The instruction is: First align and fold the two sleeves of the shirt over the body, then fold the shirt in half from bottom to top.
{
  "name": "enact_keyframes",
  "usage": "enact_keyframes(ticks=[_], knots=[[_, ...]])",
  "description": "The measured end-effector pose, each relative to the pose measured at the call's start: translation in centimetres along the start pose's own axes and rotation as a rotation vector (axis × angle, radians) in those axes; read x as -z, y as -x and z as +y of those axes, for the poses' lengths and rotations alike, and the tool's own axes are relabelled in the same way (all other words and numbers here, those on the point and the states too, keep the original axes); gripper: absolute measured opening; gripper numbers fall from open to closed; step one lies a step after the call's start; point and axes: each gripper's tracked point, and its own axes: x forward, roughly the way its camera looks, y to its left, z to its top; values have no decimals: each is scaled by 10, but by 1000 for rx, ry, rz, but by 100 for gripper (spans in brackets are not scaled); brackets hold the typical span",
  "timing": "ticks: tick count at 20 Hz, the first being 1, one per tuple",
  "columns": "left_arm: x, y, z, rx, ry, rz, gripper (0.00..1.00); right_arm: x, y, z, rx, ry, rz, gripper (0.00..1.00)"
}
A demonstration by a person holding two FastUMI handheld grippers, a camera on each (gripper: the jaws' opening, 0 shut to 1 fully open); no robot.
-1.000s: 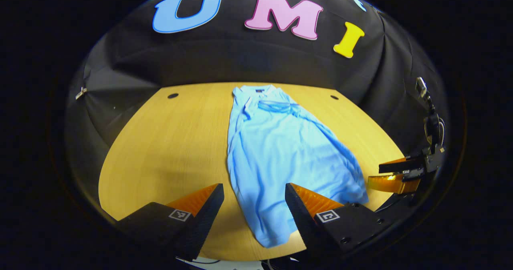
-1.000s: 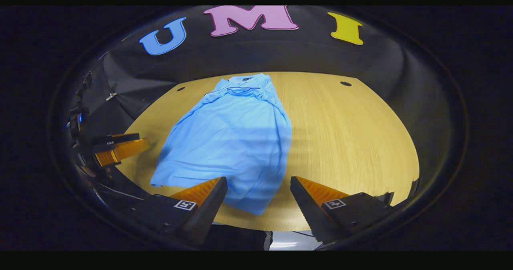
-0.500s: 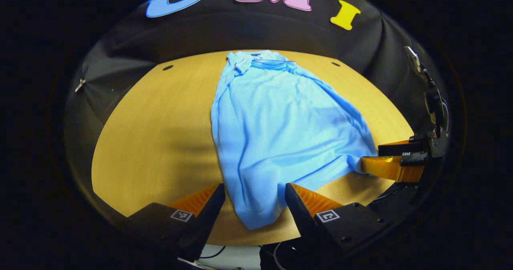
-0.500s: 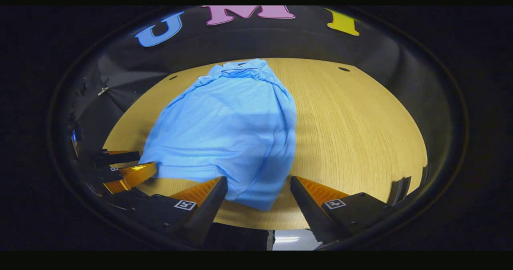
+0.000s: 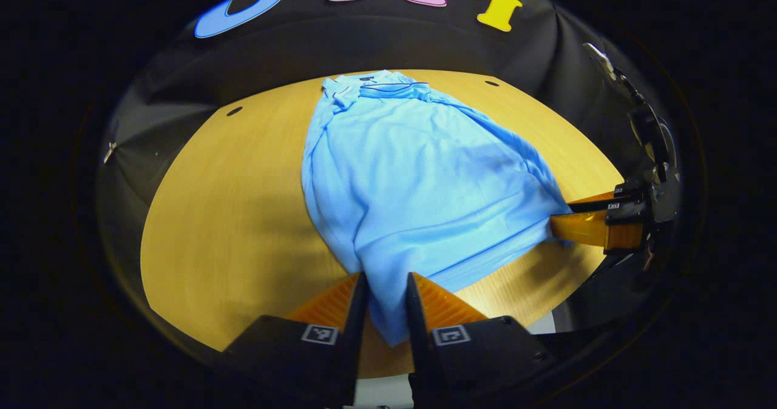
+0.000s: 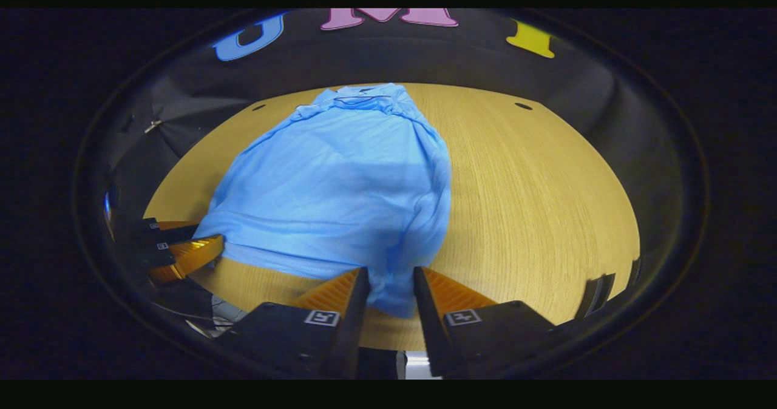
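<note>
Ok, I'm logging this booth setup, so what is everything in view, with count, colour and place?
shirt: one, light blue, lying lengthwise on the table with its collar at the far end and its near hem corners gathered between the grippers' fingers.
table: one, light wood, rounded, under the shirt.
holes in the table: two, dark, near the far edge, one on each side of the collar.
booth wall: one, black cloth, behind the table.
left hand-held gripper: one, fingers closed on the near-left hem corner.
right hand-held gripper: one, fingers closed on the near-right hem corner.
</note>
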Motion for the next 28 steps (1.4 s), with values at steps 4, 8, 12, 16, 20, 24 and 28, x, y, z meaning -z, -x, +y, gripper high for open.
enact_keyframes(ticks=[4,8,12,16,20,24,28], knots=[[-5,-4,-4,14,50,16,13,0,-1,0,-26,35,45,27],[-7,-2,-5,65,82,42,7,-2,-3,0,-61,13,45,8],[-8,-2,-5,80,107,37,7,-2,-2,0,-97,39,61,7],[-11,-4,-5,76,115,63,6,-5,-3,-1,-100,50,77,7],[-29,4,-5,86,130,76,6,-28,1,-1,-106,63,57,6],[-87,16,7,86,148,-3,6,-85,8,-3,-114,49,-23,6],[-151,19,23,78,111,-73,6,-162,12,-3,-122,39,-123,7]])
